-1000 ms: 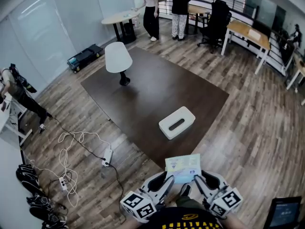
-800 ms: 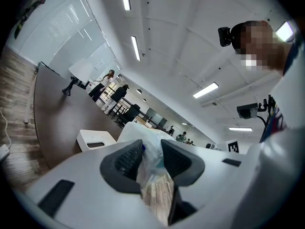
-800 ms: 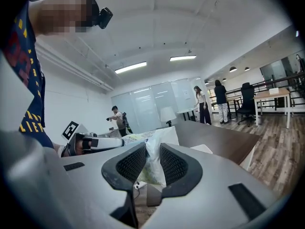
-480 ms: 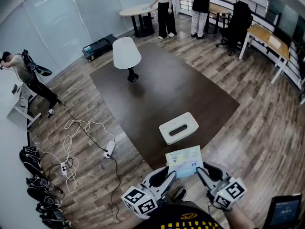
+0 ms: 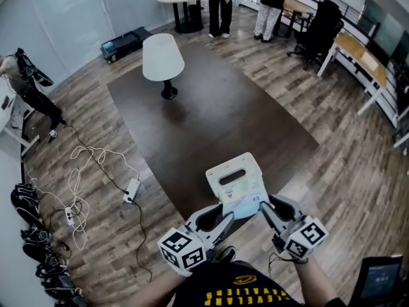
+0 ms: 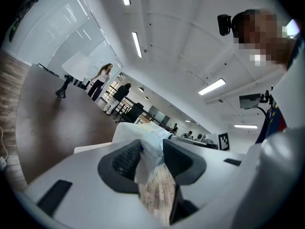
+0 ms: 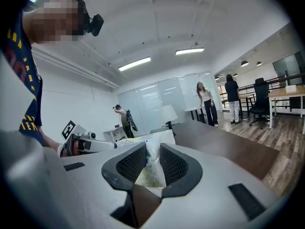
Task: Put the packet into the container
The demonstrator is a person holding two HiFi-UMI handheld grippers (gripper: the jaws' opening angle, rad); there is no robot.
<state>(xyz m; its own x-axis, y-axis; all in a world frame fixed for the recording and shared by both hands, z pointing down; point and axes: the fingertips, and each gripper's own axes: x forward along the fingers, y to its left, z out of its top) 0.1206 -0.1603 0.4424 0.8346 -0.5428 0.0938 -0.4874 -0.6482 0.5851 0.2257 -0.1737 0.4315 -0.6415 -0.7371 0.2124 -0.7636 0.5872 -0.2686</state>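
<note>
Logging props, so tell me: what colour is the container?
The container is white; best seen in the head view.

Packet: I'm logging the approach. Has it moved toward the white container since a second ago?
Yes. The packet has moved forward toward the white container: earlier a gap lay between them, now it overlaps the container's near edge.

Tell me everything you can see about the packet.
The packet is a thin, flat, pale blue-white pouch with fine print, plasticky and crinkled at its edges. It hangs roughly level over the near edge of the white container. The left tongs hold its left edge, jaws opening; the right tongs clamp its right edge.
</note>
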